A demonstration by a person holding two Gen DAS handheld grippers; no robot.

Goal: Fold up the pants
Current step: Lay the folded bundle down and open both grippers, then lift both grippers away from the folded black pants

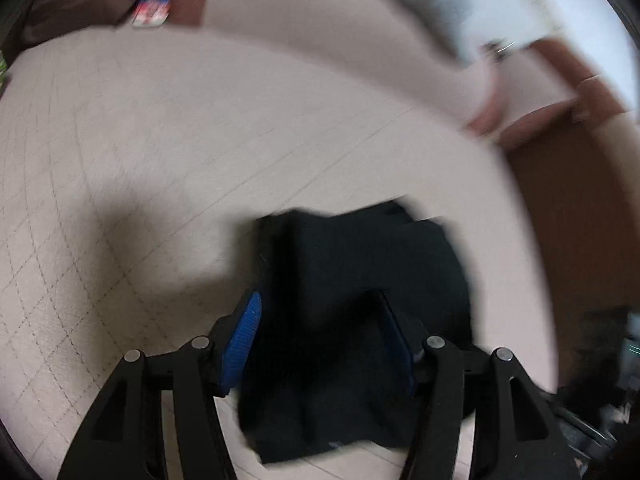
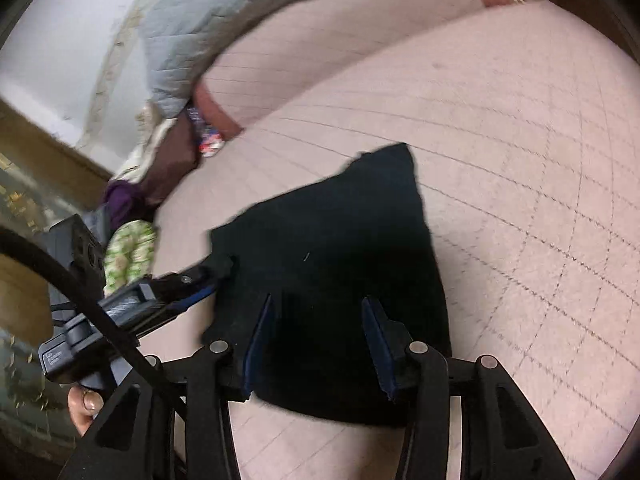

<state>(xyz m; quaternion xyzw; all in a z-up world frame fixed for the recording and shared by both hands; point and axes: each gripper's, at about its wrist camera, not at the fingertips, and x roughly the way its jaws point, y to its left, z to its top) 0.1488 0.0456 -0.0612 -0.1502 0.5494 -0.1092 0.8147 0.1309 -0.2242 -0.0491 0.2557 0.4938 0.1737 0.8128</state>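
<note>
The black pants [image 1: 360, 264] lie in a compact folded bundle on the pale pink quilted bed [image 1: 160, 140]. My left gripper [image 1: 316, 300] hangs just over their near part, blue pads apart, nothing pinched between them. In the right wrist view the pants [image 2: 332, 232] form a dark slanted rectangle on the bed [image 2: 520, 160]. My right gripper [image 2: 317, 300] stands open above their near edge. The left gripper [image 2: 208, 280] comes in from the left there, with its tips at the pants' left edge. Both views are blurred.
A grey quilted blanket [image 2: 180, 28] is heaped at the bed's far side, with a colourful packet [image 2: 206, 136], purple cloth [image 2: 120, 200] and green patterned cloth [image 2: 128, 256] by the left edge. Brown floor [image 1: 580, 220] lies past the mattress edge. A hand [image 2: 84, 404] holds the left tool.
</note>
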